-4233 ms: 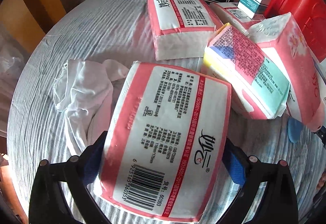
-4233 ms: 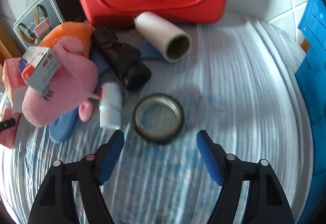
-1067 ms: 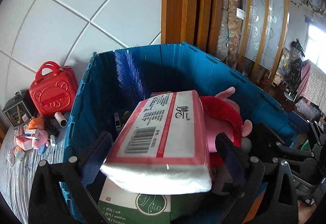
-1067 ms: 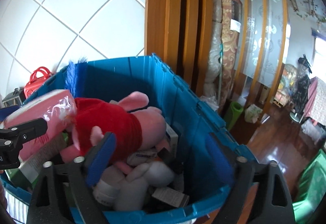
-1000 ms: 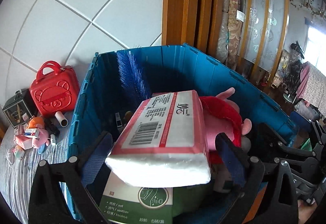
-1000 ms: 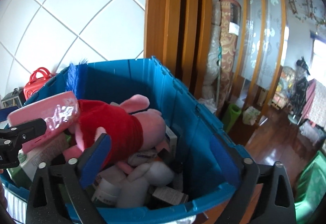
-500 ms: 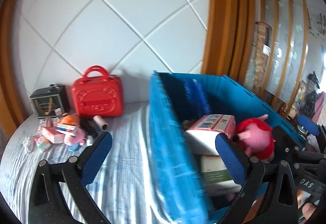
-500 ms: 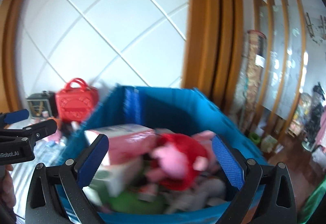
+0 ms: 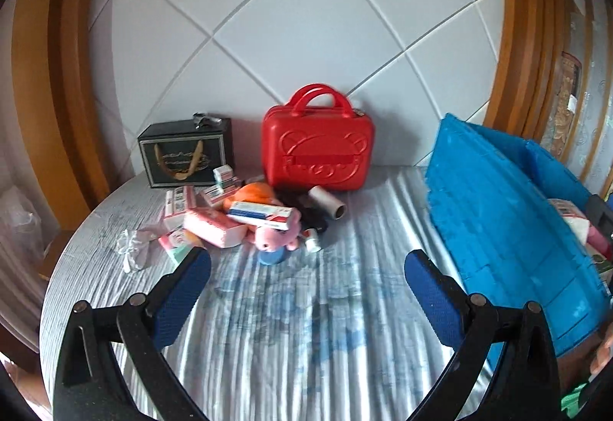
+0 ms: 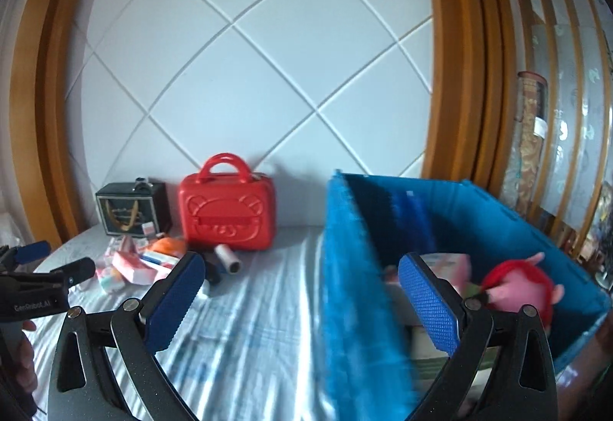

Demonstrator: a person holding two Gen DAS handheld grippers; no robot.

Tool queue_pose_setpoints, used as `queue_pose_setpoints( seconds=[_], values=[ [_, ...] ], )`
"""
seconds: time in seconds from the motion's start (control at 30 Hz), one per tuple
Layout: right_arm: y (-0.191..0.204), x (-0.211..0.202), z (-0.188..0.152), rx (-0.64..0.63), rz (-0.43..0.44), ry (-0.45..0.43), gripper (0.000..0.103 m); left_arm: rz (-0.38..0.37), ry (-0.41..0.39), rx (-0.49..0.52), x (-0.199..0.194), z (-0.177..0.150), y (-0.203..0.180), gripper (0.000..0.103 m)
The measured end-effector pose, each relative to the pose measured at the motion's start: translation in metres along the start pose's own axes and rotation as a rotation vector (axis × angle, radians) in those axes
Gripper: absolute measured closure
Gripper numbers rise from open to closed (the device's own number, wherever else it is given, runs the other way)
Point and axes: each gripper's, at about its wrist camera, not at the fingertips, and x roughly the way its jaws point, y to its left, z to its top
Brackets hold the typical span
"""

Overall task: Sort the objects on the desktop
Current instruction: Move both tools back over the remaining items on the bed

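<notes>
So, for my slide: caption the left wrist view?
Open hand-held gripper faces clutter before a red case; blue bin at right.

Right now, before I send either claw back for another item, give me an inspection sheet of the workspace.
Surface: round table under a grey-white striped cloth, bare in front.
Job's things: blue plastic crate at the right edge, holding a pink tissue pack and a red-and-pink plush toy.
Clutter: pile on the far left with pink tissue packs, pink plush pig, cardboard tube; red hard case and black gift bag by the wall.
Grippers: left claw open, empty; right claw open, empty.
Cables: nothing seen.
Surroundings: white quilted wall panel, wooden frames.
</notes>
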Motion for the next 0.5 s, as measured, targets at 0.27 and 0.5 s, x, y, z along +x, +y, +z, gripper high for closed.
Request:
queue_pose_setpoints(
  seconds=[0.27, 0.5],
  values=[
    [0.087, 0.076, -0.01, -0.035, 0.067, 0.153, 0.0, 0.127, 0.122, -0.071, 0.075, -0.01, 0.133, 0.0],
    [0.121, 0.172, -0.028, -0.062, 0.103, 0.293, 0.0, 0.216, 0.26, -0.216, 0.148, -0.022, 0.207, 0.0]
  ],
)
